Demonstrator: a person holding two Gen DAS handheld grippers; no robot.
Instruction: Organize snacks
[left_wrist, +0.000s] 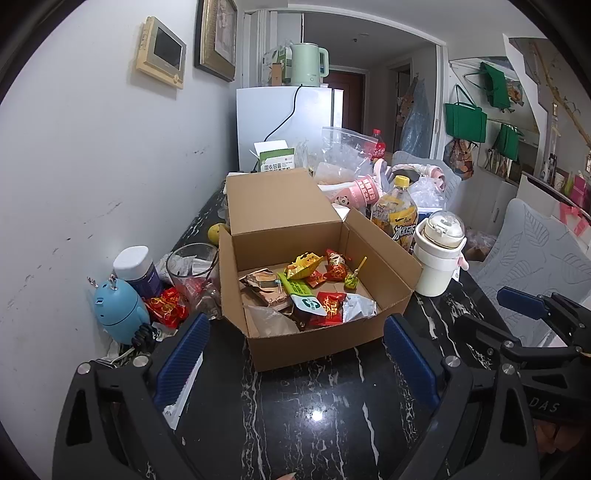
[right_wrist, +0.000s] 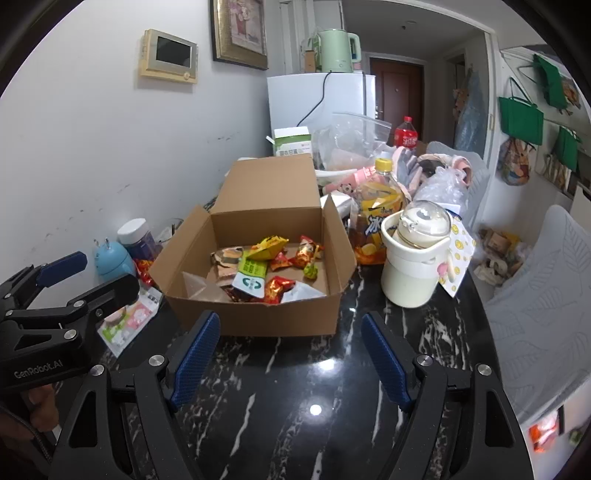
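Poised between picks: left gripper (left_wrist: 291, 354) and right gripper (right_wrist: 290, 354) wide apart, empty, near open brown cardboard box (left_wrist: 380, 321); next, reaching left for red-wrapped candies (left_wrist: 168, 308).

Snacks low in the cardboard box (left_wrist: 321, 343) — near wall hides some, perhaps.

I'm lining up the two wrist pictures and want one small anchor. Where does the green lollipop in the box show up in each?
Left wrist view: the green lollipop lies right of centre in the cardboard box, its stick slanting up to the right.
Right wrist view: the lollipop sits near the box's right wall, beside red wrappers.
Shared landmark: the cream cup with the clear domed lid, right of the box in both.
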